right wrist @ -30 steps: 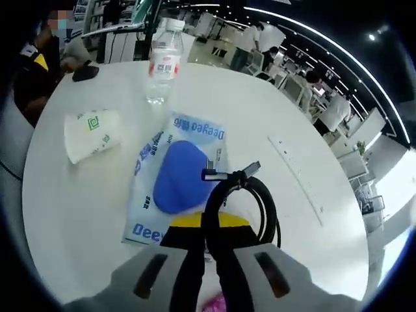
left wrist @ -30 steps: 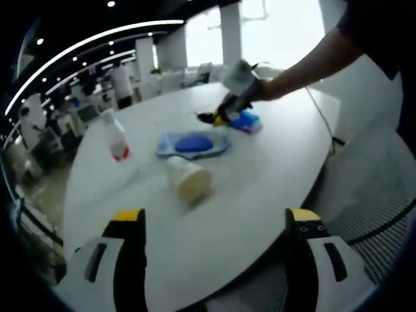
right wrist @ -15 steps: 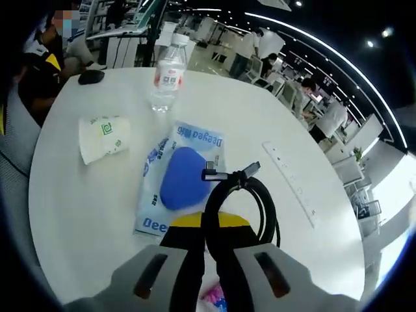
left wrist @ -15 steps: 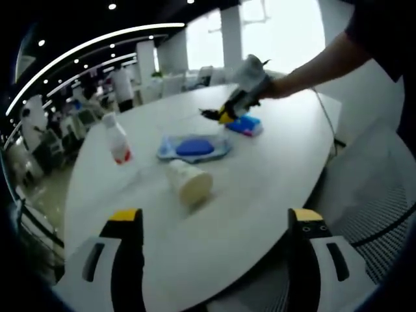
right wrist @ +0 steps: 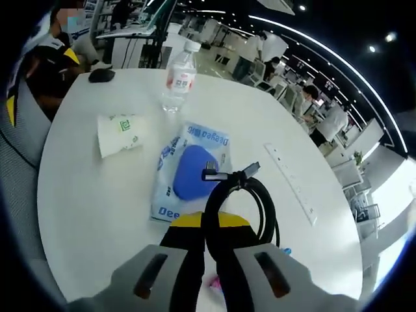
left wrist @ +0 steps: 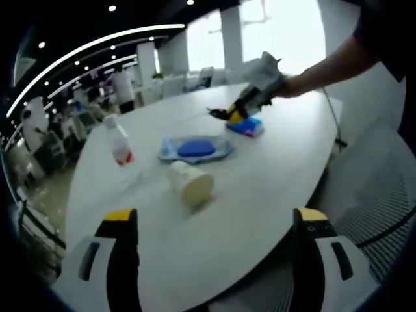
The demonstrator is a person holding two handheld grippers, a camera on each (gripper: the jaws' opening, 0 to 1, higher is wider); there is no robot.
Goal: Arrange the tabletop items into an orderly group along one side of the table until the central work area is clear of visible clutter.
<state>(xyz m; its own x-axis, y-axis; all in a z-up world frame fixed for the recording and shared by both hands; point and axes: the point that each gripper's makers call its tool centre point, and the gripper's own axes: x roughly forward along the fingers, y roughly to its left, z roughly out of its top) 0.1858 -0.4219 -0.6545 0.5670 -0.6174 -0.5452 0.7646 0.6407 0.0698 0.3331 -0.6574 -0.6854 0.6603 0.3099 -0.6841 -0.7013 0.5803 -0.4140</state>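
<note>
- While my right gripper (right wrist: 209, 224) pinches a coiled black cable (right wrist: 250, 195), it hangs above the white table (right wrist: 97, 195).
- Left gripper (left wrist: 211, 224): jaws wide, holding nothing, near table edge.
- Packet (right wrist: 188, 172) mid-table; cup (right wrist: 120, 133) on its side left; bottle (right wrist: 179, 81) upright, far.

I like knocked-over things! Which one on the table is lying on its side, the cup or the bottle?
The paper cup with the green print lies tipped on its side. The water bottle with the red label stands upright beyond it.
</note>
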